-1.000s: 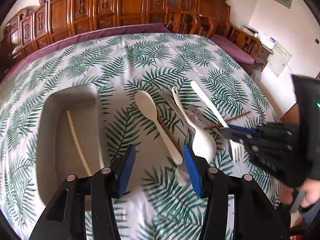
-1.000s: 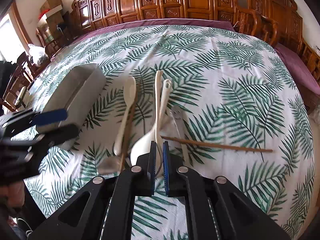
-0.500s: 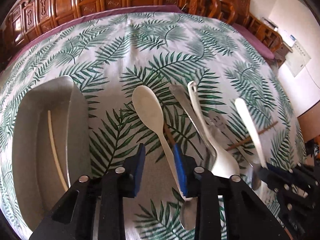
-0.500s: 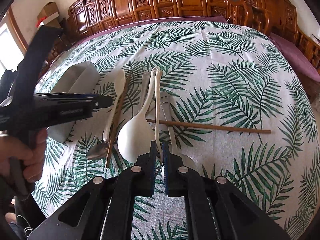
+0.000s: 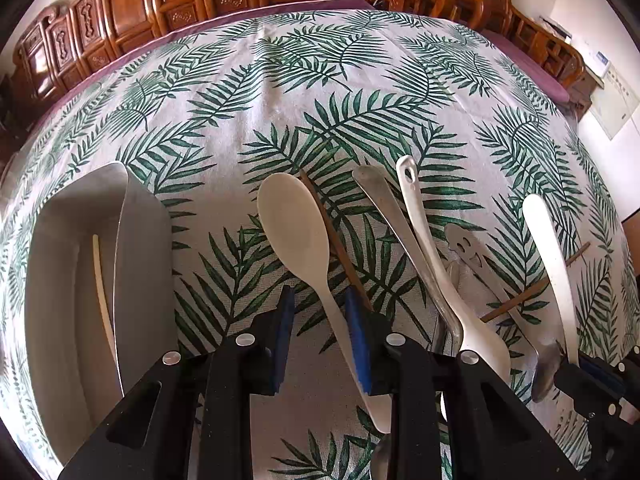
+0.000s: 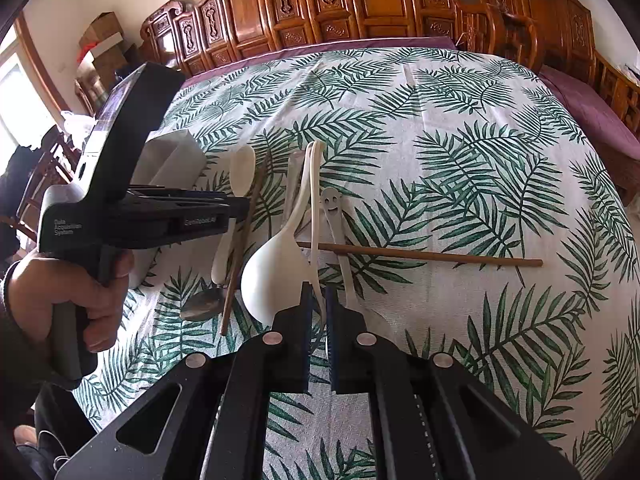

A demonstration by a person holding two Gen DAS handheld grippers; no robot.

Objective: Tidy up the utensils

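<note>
My left gripper [image 5: 320,300] is open, its blue pads on either side of the handle of a cream spoon [image 5: 294,216] that lies on the leaf-print cloth; the handle rests against the right pad. A brown chopstick [image 5: 336,242] lies beside that spoon. My right gripper [image 6: 316,296] is shut on the thin handle of a white utensil [image 6: 314,216], which shows at the right of the left wrist view [image 5: 548,248]. A white ladle [image 6: 276,272], a metal spoon [image 5: 396,224] and a smiley-face utensil [image 6: 332,204] lie between them.
A grey tray [image 5: 140,248] with one pale chopstick [image 5: 102,288] in it stands at the left. Another brown chopstick [image 6: 420,256] lies crosswise to the right. Carved wooden chairs [image 6: 360,4] line the table's far side.
My left gripper has moved right from beside the tray and narrowed around the cream spoon's handle. My right gripper stays shut on the white utensil and has shifted a little.
</note>
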